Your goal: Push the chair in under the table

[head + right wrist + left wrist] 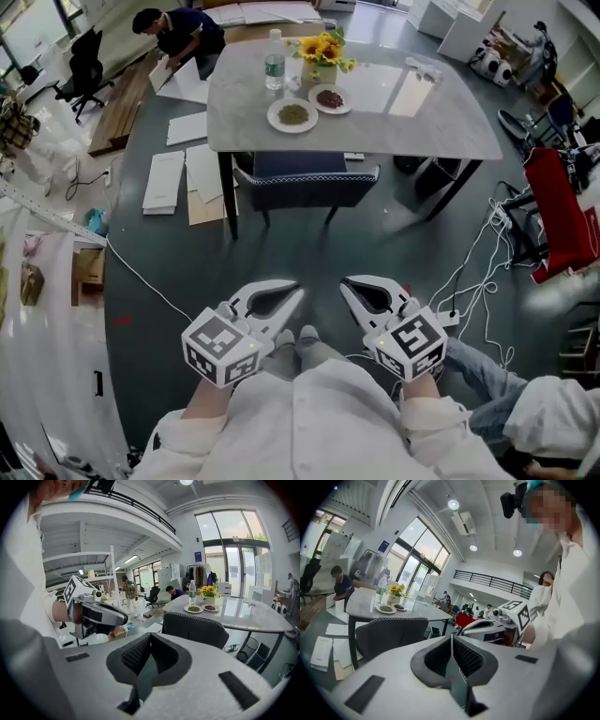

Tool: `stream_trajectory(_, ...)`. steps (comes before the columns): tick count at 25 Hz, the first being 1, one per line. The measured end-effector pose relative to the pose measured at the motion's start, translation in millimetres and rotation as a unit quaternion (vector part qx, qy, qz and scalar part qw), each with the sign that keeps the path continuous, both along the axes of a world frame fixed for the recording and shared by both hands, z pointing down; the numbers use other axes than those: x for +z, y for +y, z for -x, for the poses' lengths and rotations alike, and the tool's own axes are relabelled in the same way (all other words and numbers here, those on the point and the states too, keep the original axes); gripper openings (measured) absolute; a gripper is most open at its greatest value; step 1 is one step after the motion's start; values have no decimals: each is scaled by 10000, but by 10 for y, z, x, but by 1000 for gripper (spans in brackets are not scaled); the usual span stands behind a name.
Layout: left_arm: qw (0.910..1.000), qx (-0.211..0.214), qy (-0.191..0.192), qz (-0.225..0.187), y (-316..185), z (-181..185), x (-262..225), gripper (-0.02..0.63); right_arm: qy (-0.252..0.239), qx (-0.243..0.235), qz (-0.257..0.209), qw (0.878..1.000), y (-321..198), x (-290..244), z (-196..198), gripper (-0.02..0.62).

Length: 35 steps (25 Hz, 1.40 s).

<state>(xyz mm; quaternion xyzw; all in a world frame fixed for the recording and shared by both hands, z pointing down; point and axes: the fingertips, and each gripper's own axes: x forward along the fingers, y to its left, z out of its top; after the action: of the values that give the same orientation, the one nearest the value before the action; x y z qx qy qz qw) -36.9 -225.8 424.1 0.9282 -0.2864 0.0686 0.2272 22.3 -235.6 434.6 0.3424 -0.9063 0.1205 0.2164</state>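
Observation:
The dark upholstered chair (305,178) stands tucked partly under the near edge of the grey marble table (403,117), well ahead of me. Both grippers hang side by side in front of my body, far short of the chair. The left gripper (299,292) is shut with nothing in it, and so is the right gripper (344,283). In the left gripper view the jaws (451,638) meet in a thin line, with the chair (391,637) beyond them at left. Past the closed jaws (150,638) in the right gripper view, the chair (194,630) sits to the right.
On the table stand a water bottle (274,61), a vase of yellow flowers (323,52) and two plates (292,114). Paper sheets (178,173) lie on the floor at left, cables (487,272) and a red object (562,216) at right. A person (183,33) bends over a bench at the back.

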Motion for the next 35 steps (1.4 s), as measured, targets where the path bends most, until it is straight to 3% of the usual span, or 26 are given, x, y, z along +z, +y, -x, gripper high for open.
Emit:
stream_trajectory(7, 9985, -209, -257, 442, -67, -194, 173, 26, 104, -560, 21, 9984, 48, -137, -160, 3)
stream_trajectory(10, 9977, -231, -436, 467, -72, -269, 208, 26, -39, -740, 260, 9969, 144, -142, -233, 3)
stream_trajectory(16, 9973, -280, -435, 523, -57, -421, 231, 26, 173, -1052, 241, 9940, 227, -109, -387, 3)
stream_trajectory(26, 9964, -175, -682, 466, -10, -609, 213, 26, 223, -1095, 99, 9937, 247, -179, -425, 3)
stream_trajectory(35, 9963, -350, -611, 497, 8, -592, 124, 26, 70, -657, -376, 9971, 204, -293, -326, 3)
